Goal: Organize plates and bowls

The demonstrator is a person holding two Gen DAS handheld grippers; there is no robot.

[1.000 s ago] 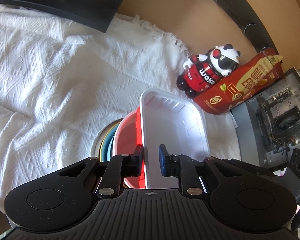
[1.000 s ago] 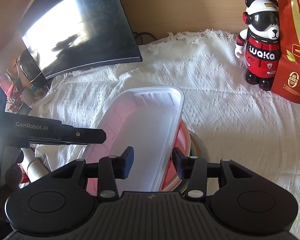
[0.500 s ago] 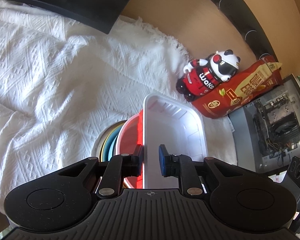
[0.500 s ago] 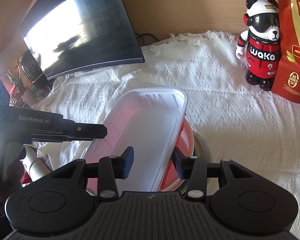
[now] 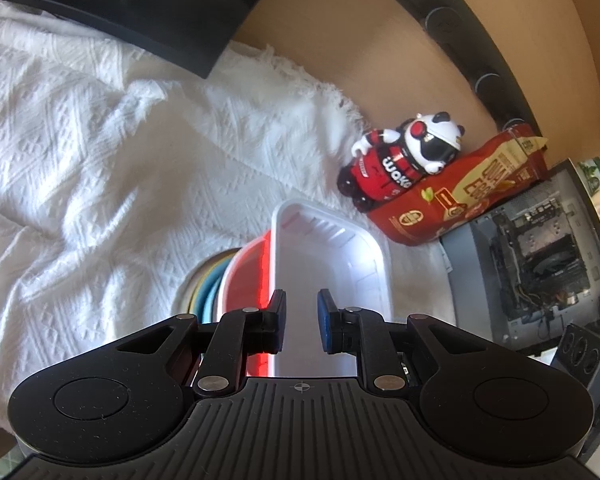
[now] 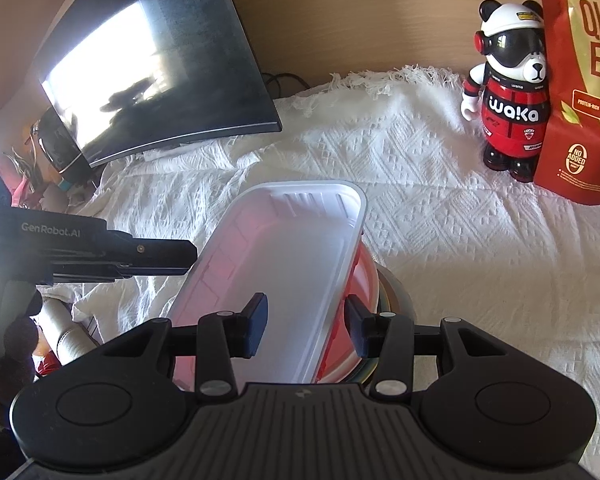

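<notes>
A white rectangular plastic tray (image 5: 332, 264) (image 6: 284, 264) rests tilted on a red bowl (image 5: 246, 280) (image 6: 358, 304), which sits on a stack of coloured plates (image 5: 204, 292) (image 6: 392, 292) on the white cloth. My left gripper (image 5: 301, 320) stands over the tray's near left rim with a narrow gap between its jaws, not clamped. My right gripper (image 6: 306, 320) is open, its jaws either side of the tray's right rim. The left gripper's body also shows at the left in the right wrist view (image 6: 100, 248).
A white textured cloth (image 6: 440, 240) covers the table. A panda figure (image 6: 508, 96) (image 5: 400, 160) and a red snack bag (image 6: 580, 80) (image 5: 460, 192) stand at the back right. A dark monitor (image 6: 152, 68) stands at the back left. An open computer case (image 5: 532, 252) is at the right.
The left gripper's jaws have parted slightly from the tray's rim and it has drawn back a little. The right gripper has hardly moved.
</notes>
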